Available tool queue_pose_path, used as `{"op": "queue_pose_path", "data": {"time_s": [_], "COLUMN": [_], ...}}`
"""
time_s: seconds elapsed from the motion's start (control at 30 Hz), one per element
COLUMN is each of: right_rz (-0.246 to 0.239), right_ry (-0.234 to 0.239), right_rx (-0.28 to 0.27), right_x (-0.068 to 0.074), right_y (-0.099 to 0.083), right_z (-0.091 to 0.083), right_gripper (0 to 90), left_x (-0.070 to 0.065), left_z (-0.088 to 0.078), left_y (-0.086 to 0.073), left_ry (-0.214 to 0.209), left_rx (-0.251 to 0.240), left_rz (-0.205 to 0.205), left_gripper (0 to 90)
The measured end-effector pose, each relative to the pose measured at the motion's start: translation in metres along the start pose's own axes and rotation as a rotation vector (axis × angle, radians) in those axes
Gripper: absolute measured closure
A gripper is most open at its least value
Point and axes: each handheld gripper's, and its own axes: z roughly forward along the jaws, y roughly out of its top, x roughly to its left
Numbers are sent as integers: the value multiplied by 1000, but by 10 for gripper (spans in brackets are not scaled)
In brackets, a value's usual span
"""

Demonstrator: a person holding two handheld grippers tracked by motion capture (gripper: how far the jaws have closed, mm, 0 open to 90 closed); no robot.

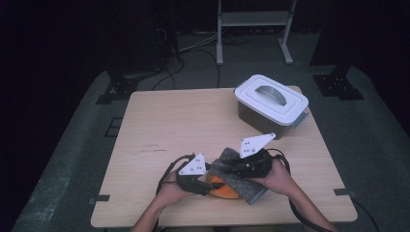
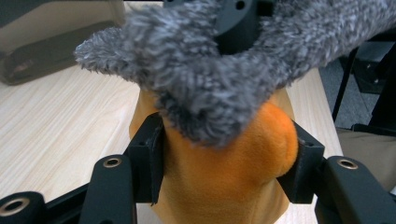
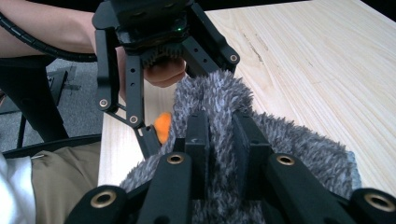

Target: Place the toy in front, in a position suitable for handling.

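Near the table's (image 1: pixel 159 121) front edge, just right of centre: orange plush toy (image 2: pixel 224 177) lying under a grey fuzzy cloth (image 1: pixel 241 181). Left gripper (image 1: pixel 205 186) is clamped on the orange toy, both pads pressing into its sides. Right gripper (image 3: pixel 219 140) is pinched tight on a fold of the grey cloth, lifting it so it drapes over the toy's top. White-lidded grey bin (image 1: pixel 270 104) sits closed near the far right corner, well apart from the work.

Step in hand, as I judge it: separating cloth from toy, or wrapping one in the other; cannot tell which. Next move probably calls for the left to hold the toy steady while the right draws the cloth, keeping its pinch so the fuzzy fabric doesn't slip.
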Motion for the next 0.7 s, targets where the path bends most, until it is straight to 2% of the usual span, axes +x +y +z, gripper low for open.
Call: {"op": "queue_pose_path", "data": {"time_s": [0.17,0.33,0.4,0.5,0.57,0.63,0.7], "right_rz": [34,95,102,93,94,89,63], "right_ry": [-19,-35,-25,-22,-16,6,4], "right_rx": [-1,-18,-19,-8,-6,8,28], "right_x": [-6,-11,-9,-4,-3,-2,0], "right_y": [-11,-30,-34,-37,-37,-34,-26], "right_z": [-8,-19,-18,-16,-16,-15,-14], "right_gripper": [768,767,767,768,768,768,768], "left_x": [8,11,11,12,12,10,7], "left_z": [-6,-7,-5,-3,-4,-4,-5], "left_y": [-8,-11,-7,-6,-6,-4,-2], "left_ry": [-18,-33,-44,-69,-76,-64,-44], "left_rx": [12,12,26,34,38,49,52], "left_rz": [-20,-46,-52,-96,-96,-69,-40], "left_gripper": [432,418,368,240,264,350,400]}}
